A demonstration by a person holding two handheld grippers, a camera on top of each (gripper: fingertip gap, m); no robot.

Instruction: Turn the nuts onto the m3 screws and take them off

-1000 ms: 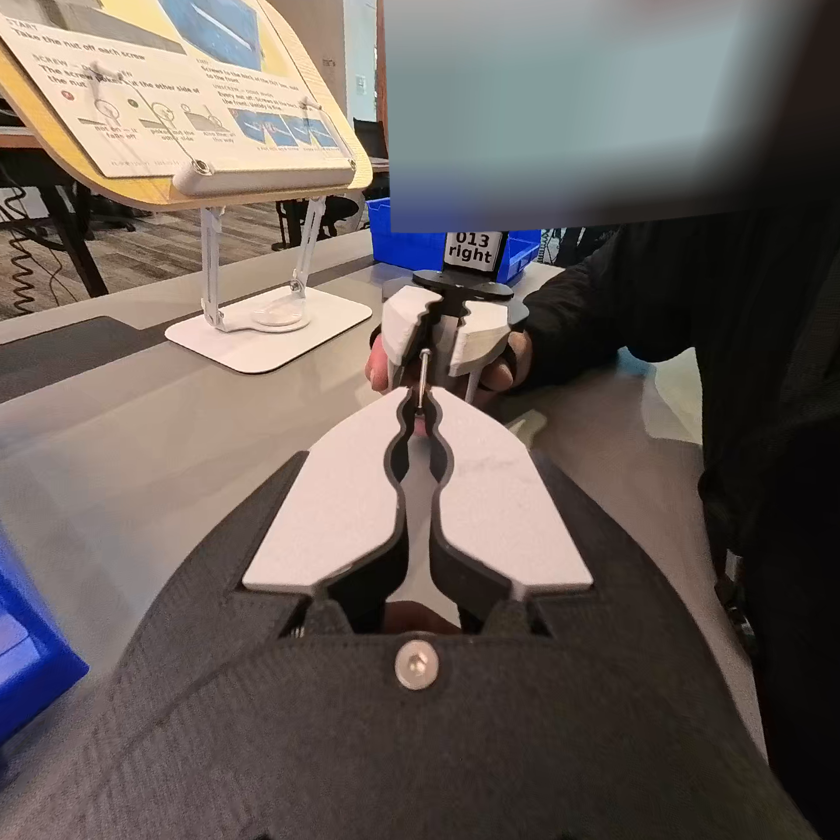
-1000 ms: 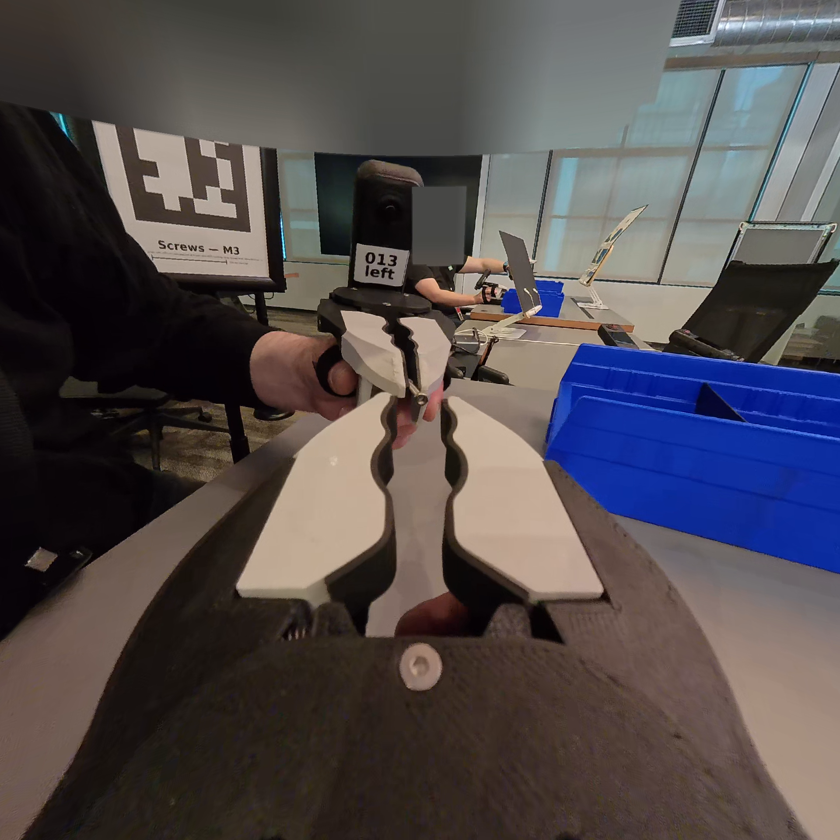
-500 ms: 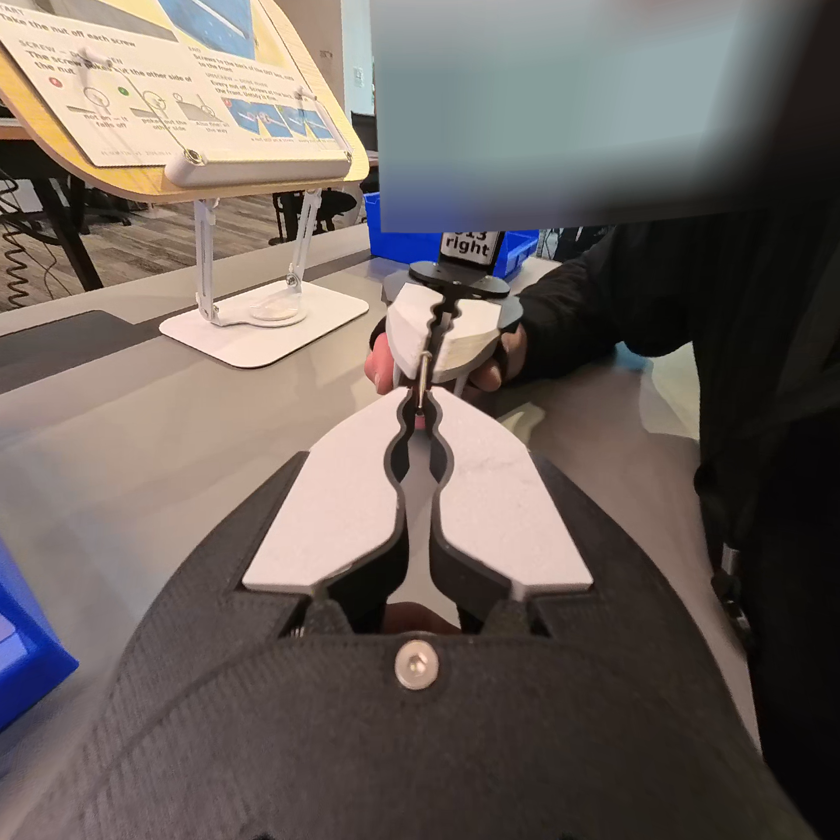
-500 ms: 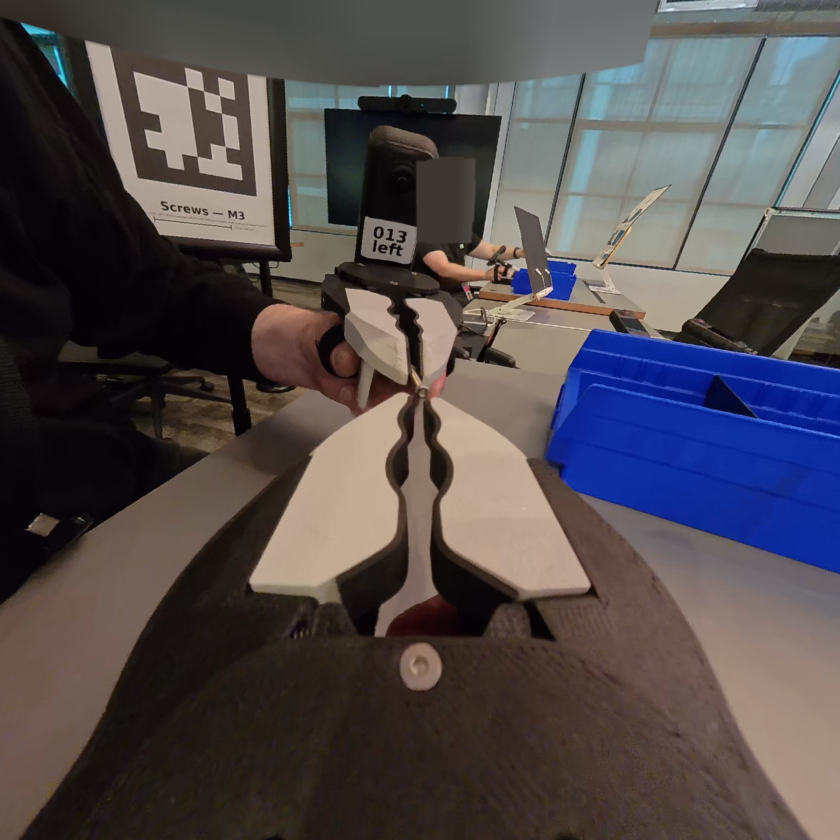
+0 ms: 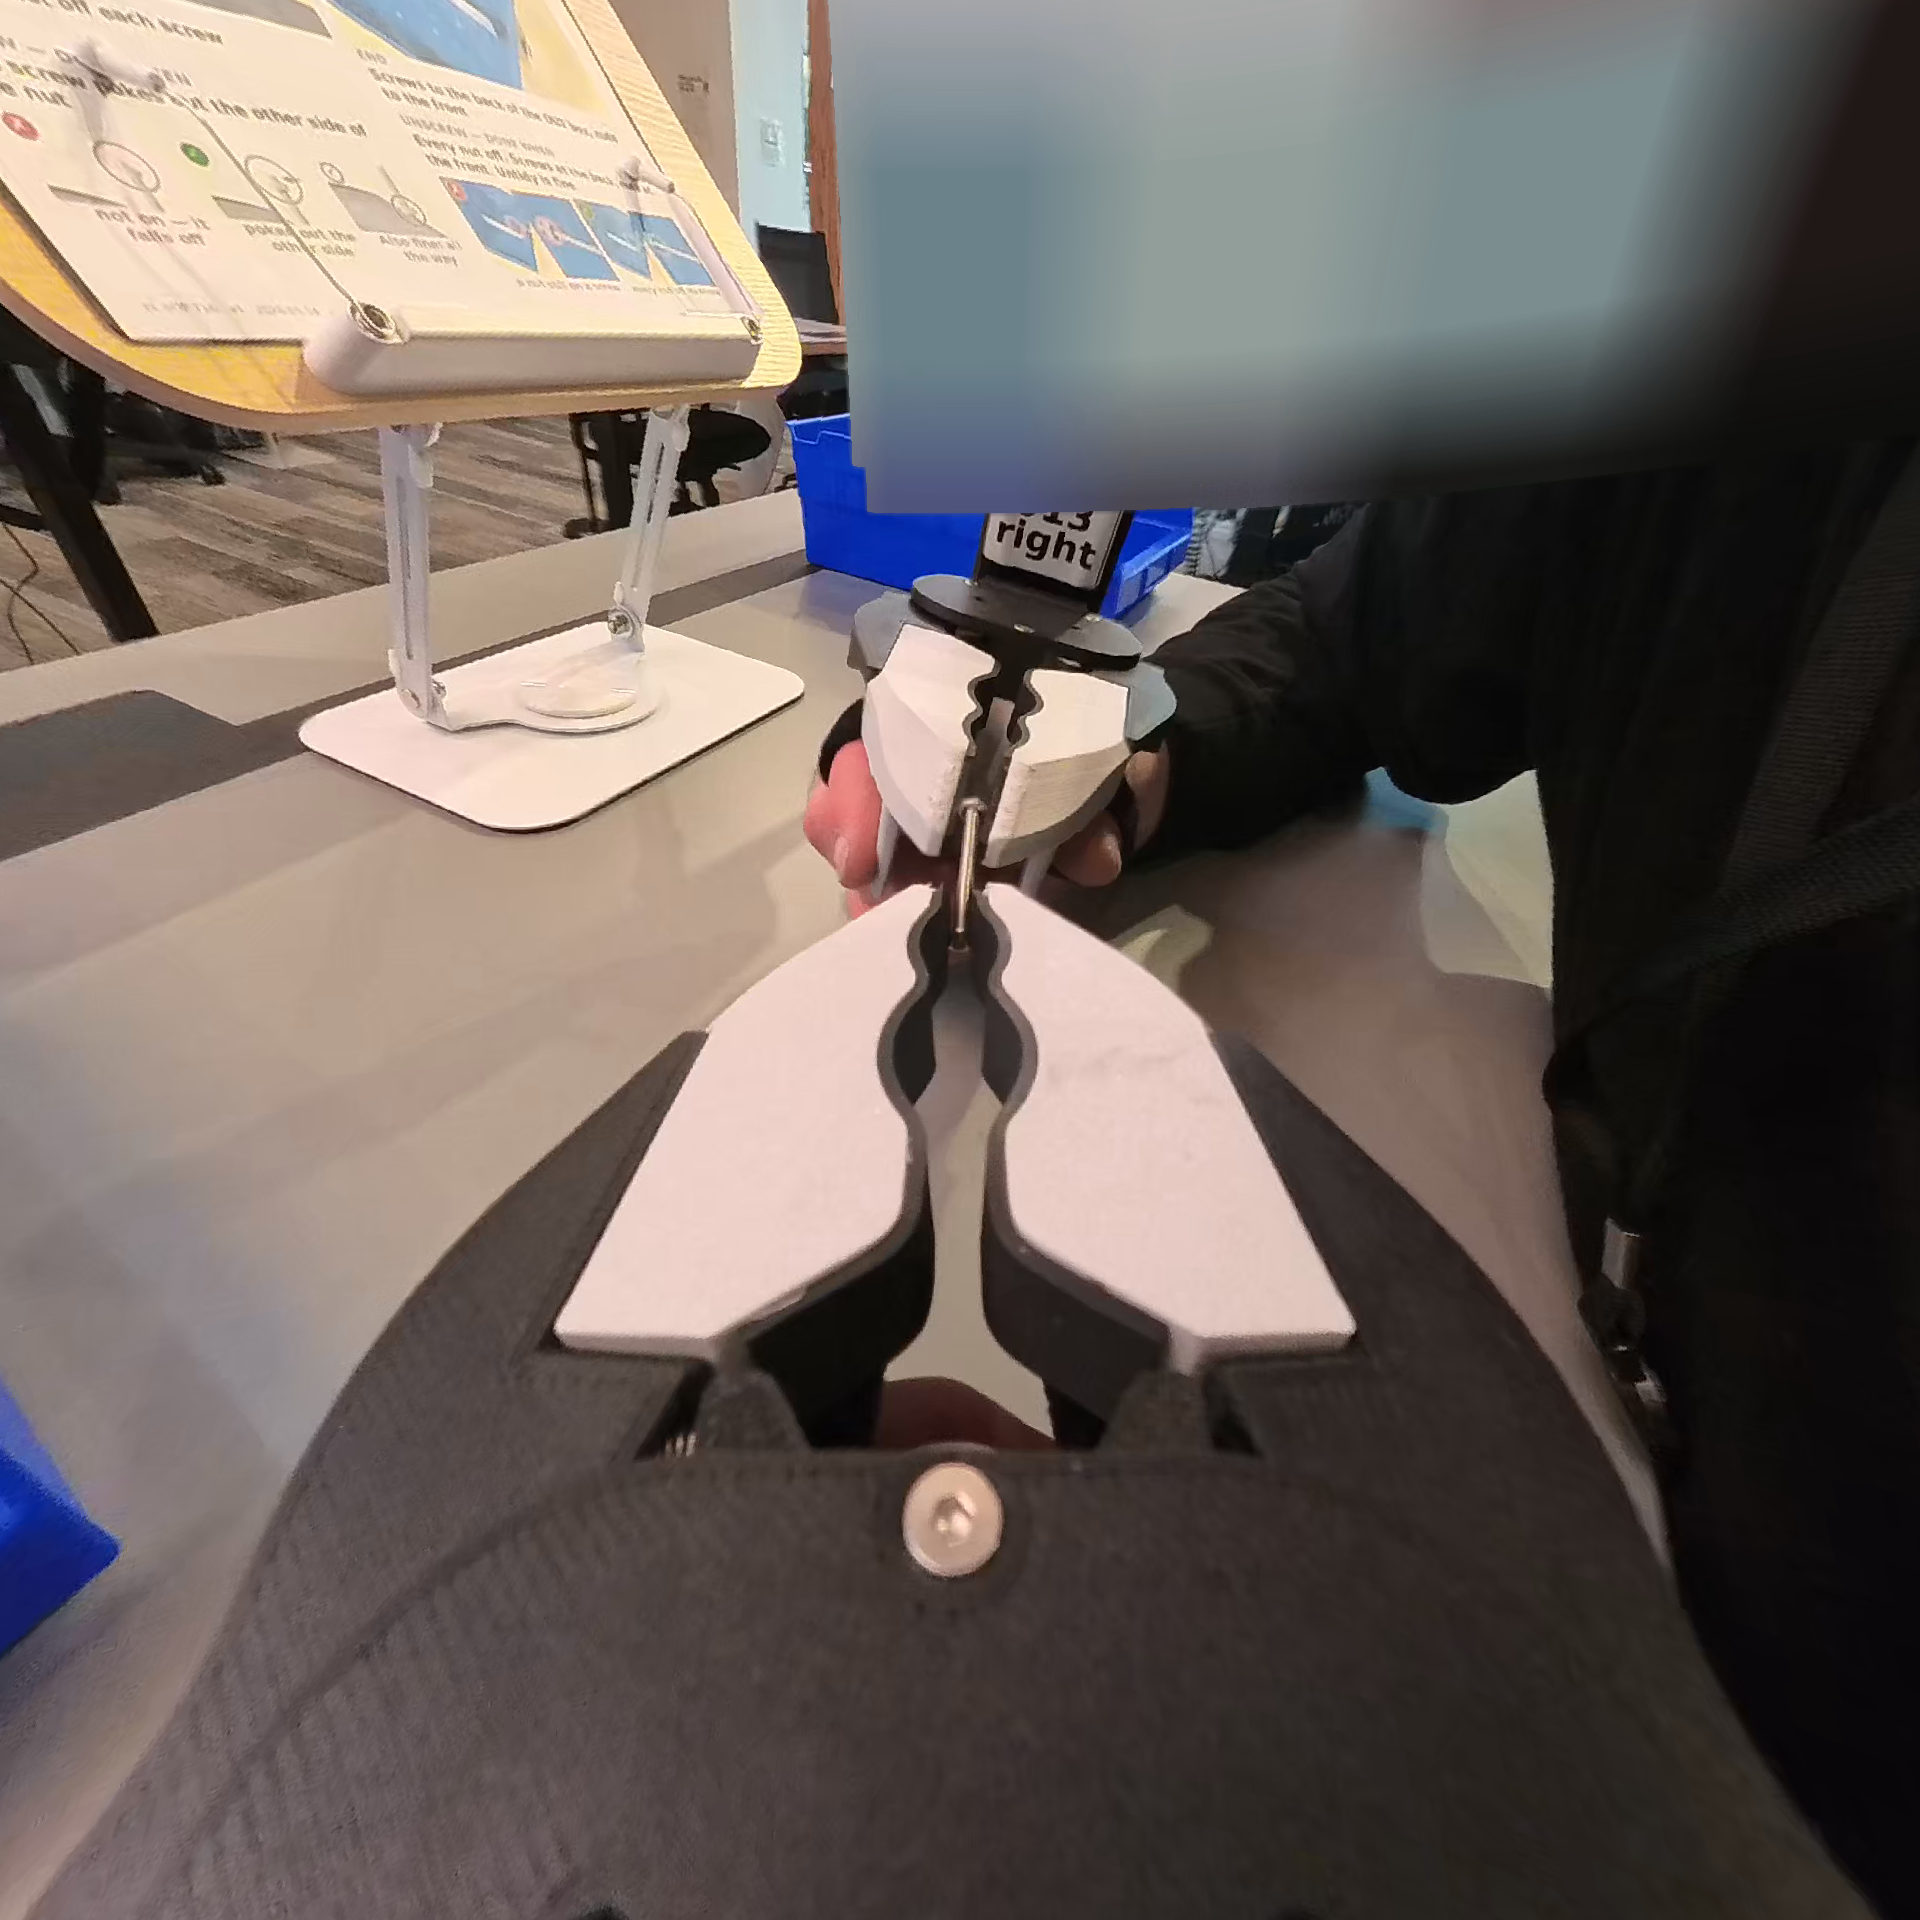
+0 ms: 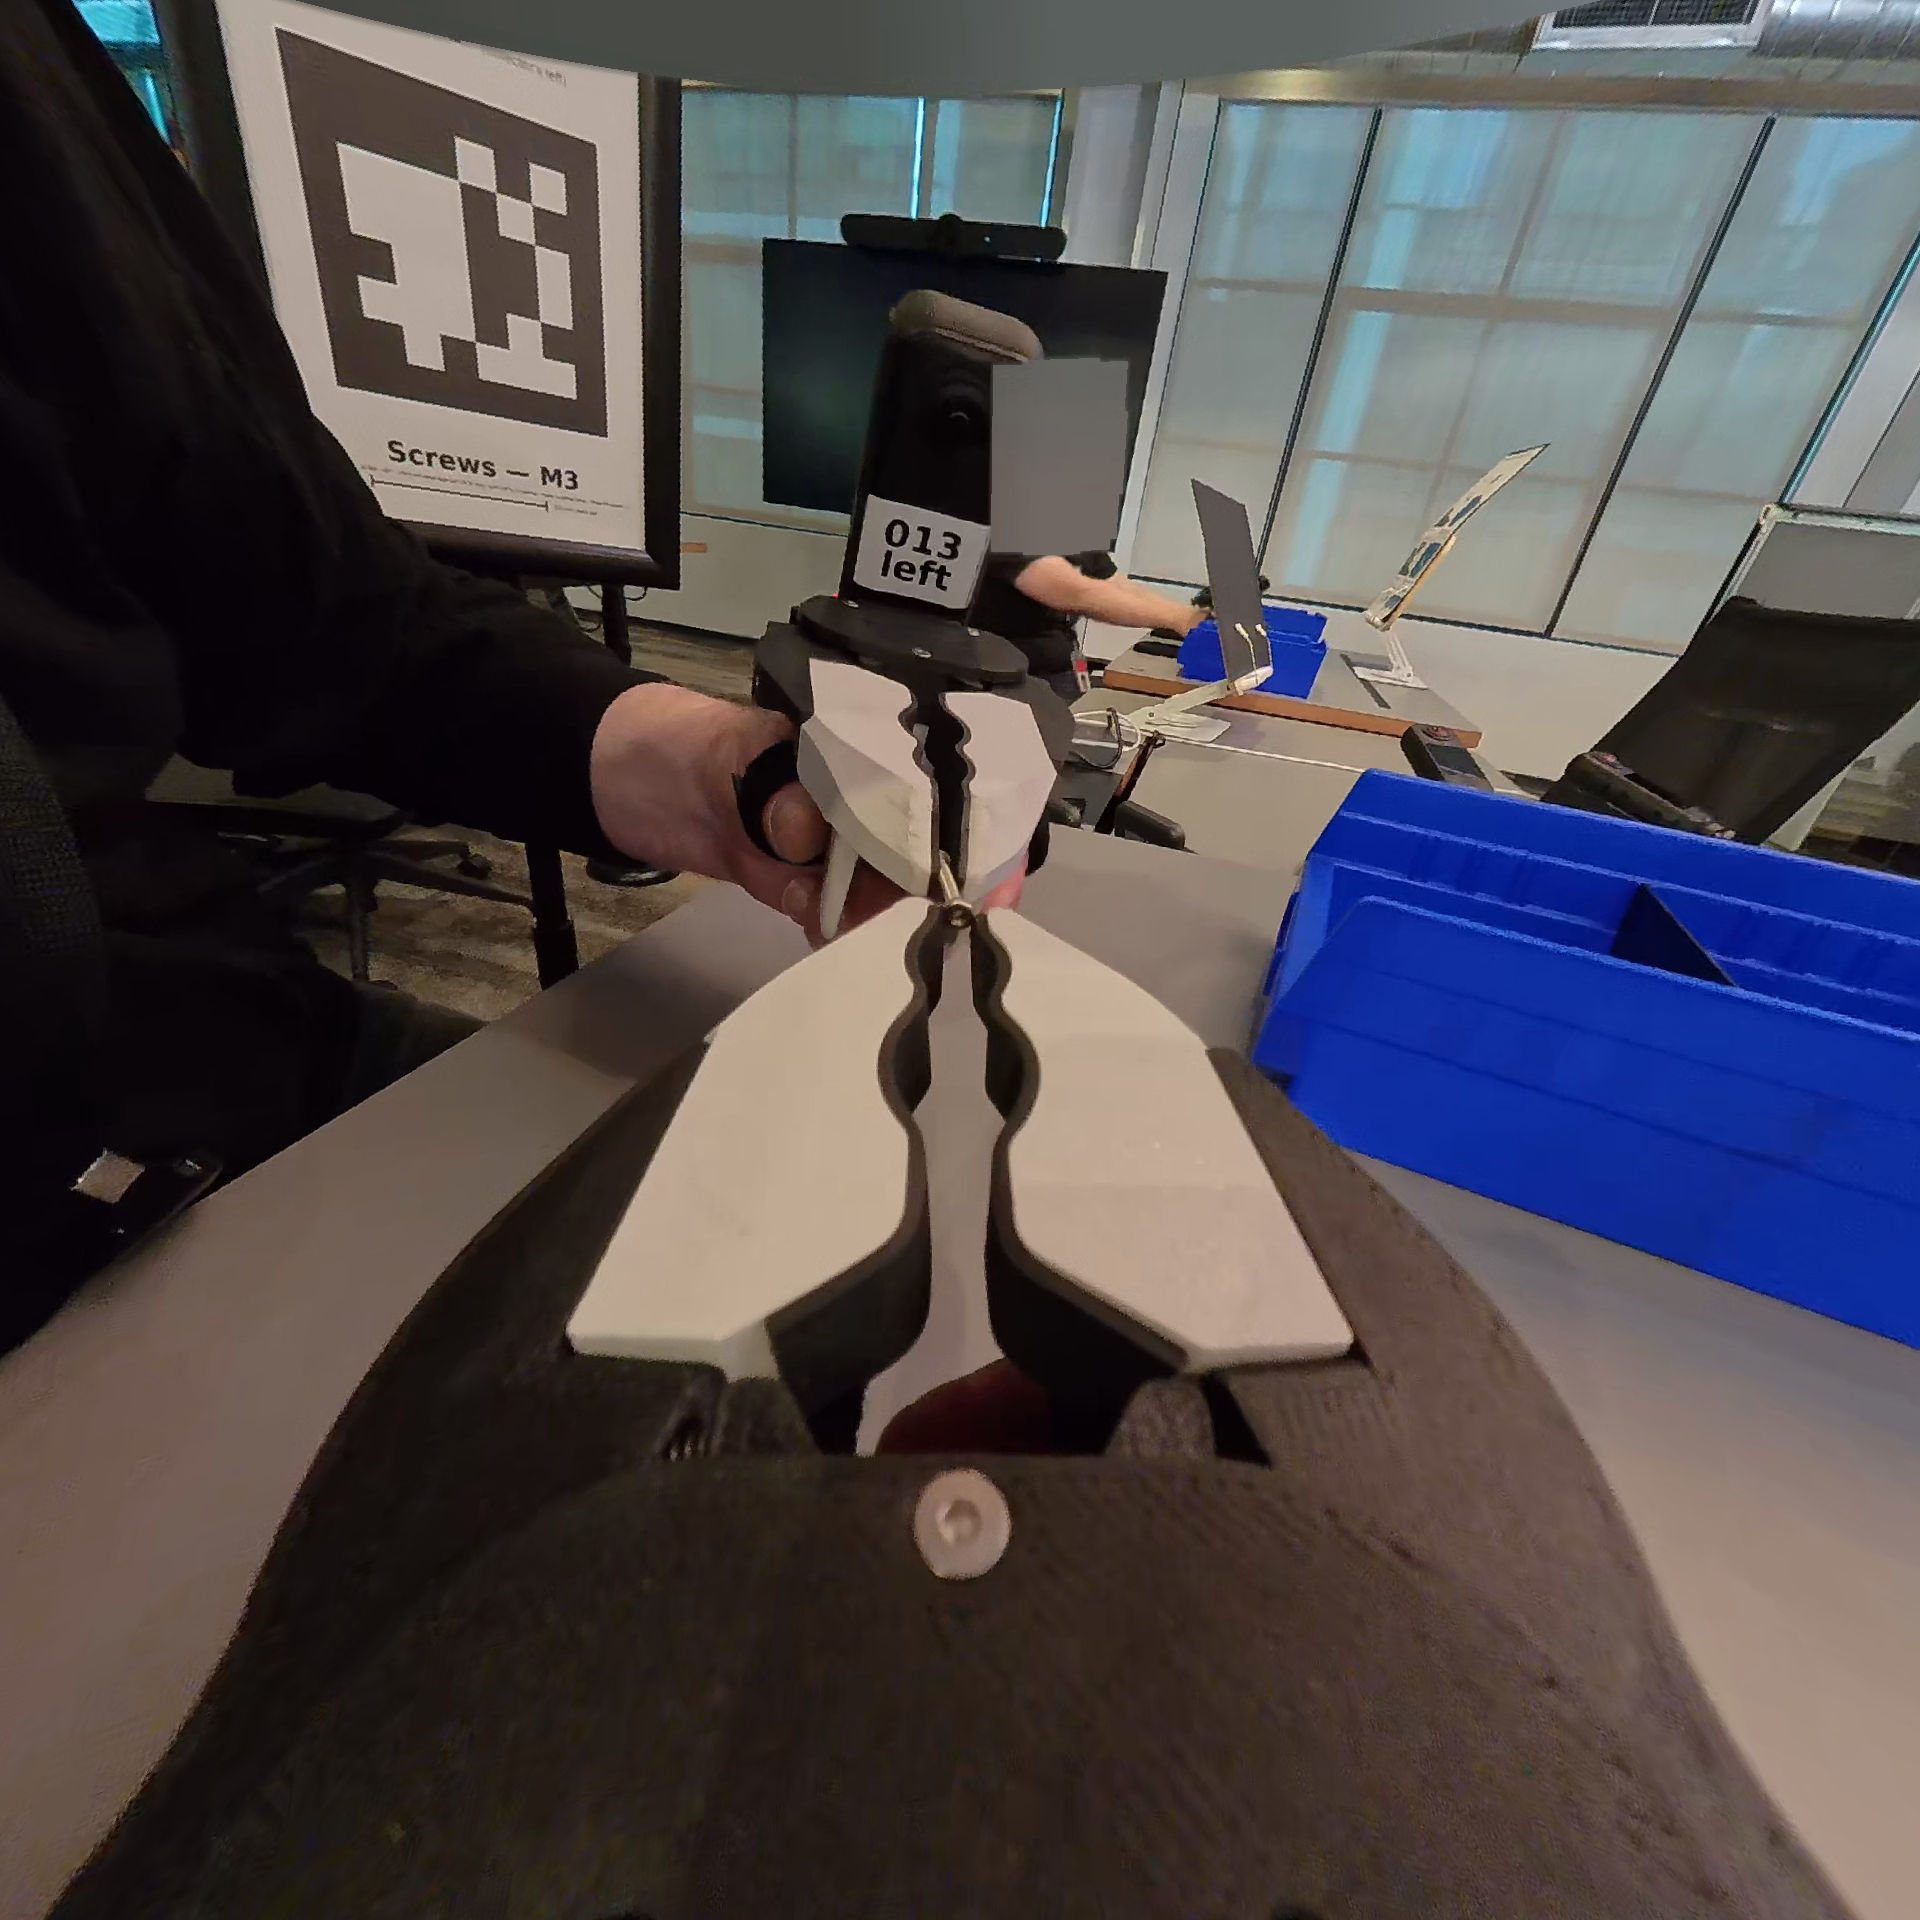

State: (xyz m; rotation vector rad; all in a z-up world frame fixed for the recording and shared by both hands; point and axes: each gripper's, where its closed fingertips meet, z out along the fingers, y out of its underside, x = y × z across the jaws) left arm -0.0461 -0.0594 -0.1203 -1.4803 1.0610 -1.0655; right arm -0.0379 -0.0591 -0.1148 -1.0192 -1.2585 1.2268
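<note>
Since 1 s ago right gripper (image 6: 954, 914) jaws clenched on nut, left gripper (image 5: 958, 914) jaws pinching screw (image 5: 966, 860).

Left tongs (image 5: 958, 914) facing right tongs (image 6: 954, 920), screw (image 5: 966, 868) between; bin (image 6: 1621, 1049) right.

We see a smooth grey desk (image 5: 260, 997) carrying a white metal stand with a flat square base (image 5: 561, 717) that props up a tilted wooden board. In the right wrist view, a long blue plastic bin with a divider (image 6: 1600, 1018) sits on the desk's far side.
</note>
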